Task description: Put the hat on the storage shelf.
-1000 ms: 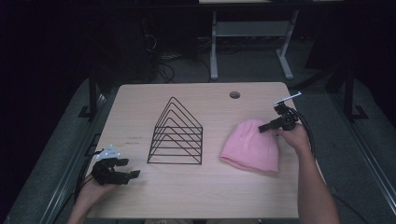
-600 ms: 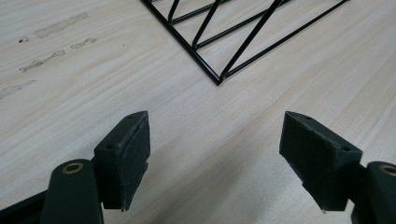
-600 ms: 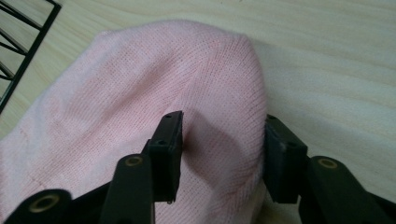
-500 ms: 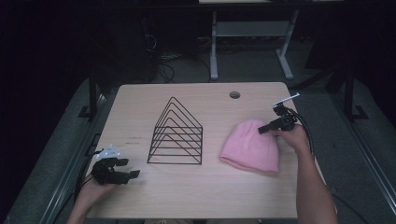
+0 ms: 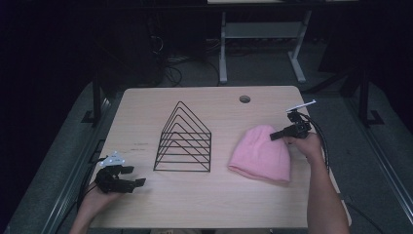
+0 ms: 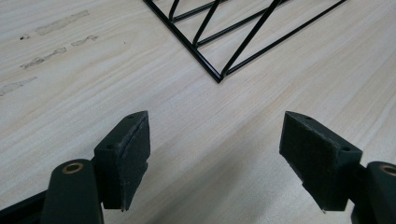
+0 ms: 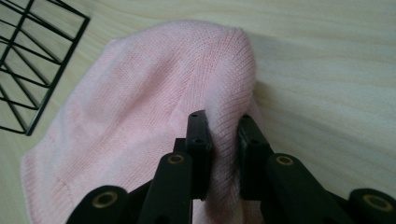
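1. High view: the pink beanie [image 5: 261, 153] is seen lying on the surface [image 5: 204, 200] right of the wire rack [image 5: 184, 140], its top edge gripped by the right gripper [image 5: 278, 135].
2. Left gripper view: the left gripper [image 6: 217, 156] is held wide open and empty.
3. Right gripper view: a beanie fold is pinched between fingers [image 7: 198, 140] just closed.

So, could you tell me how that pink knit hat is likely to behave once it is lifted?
The pink knit hat will probably hang floppy: its fabric already bunches into a soft fold where the right gripper pinches it. It looks light for its size, lying flat and thin. The fuzzy knit should resist slipping between the pads.
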